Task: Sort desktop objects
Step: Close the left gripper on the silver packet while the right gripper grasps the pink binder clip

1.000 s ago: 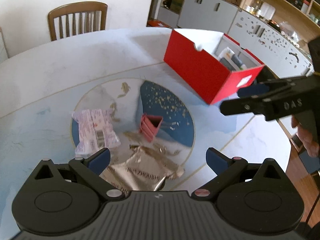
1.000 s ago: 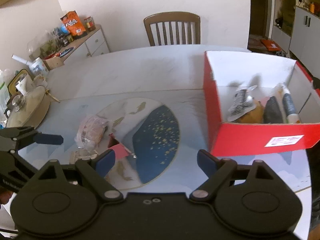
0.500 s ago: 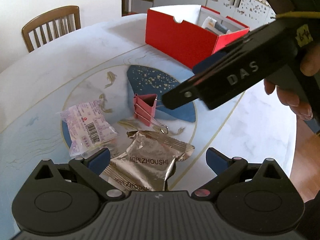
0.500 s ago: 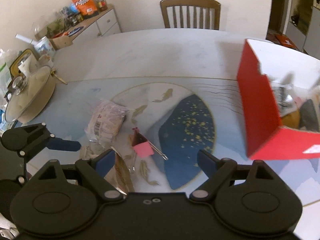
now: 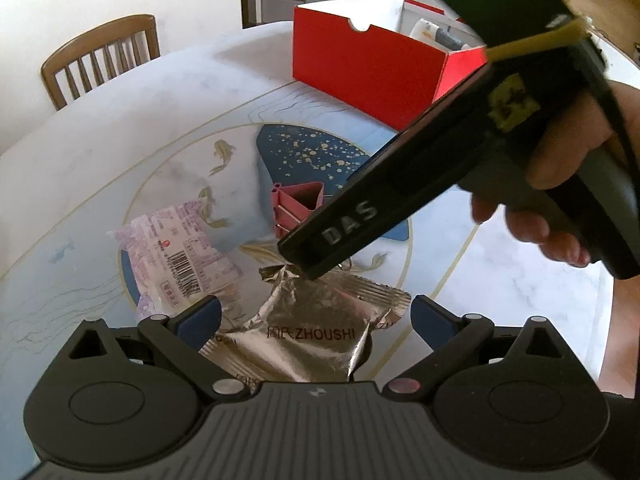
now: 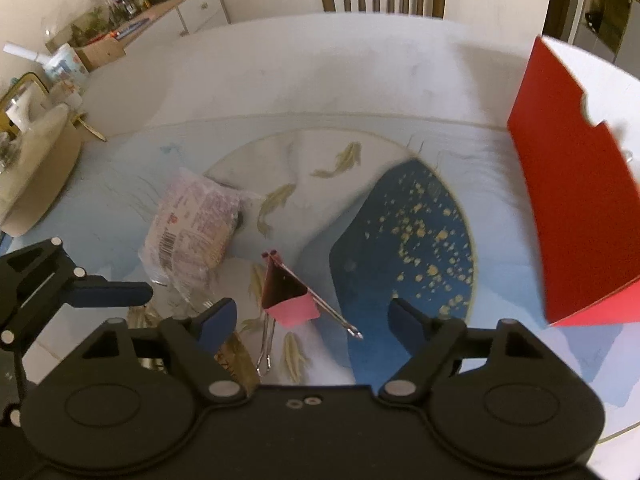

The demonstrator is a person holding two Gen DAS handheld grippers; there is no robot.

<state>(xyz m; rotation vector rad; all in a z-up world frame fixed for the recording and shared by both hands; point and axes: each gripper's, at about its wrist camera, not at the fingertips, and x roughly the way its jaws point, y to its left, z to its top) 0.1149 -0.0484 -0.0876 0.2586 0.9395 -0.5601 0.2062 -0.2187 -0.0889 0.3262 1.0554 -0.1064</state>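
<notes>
Since a moment ago my right gripper [image 6: 311, 316] comes lower, jaws wide, over the pink clip [image 6: 286, 294] at frame center. My left gripper [image 5: 316, 316] is wide above the silver packet [image 5: 316, 328].

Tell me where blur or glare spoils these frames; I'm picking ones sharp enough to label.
Left wrist view: mostly sharp, the silver packet print readable despite foil sheen; the right gripper blocks part of the pink binder clip. Right wrist view: softer, the red box smeared by motion blur, the clip fairly clear.
</notes>
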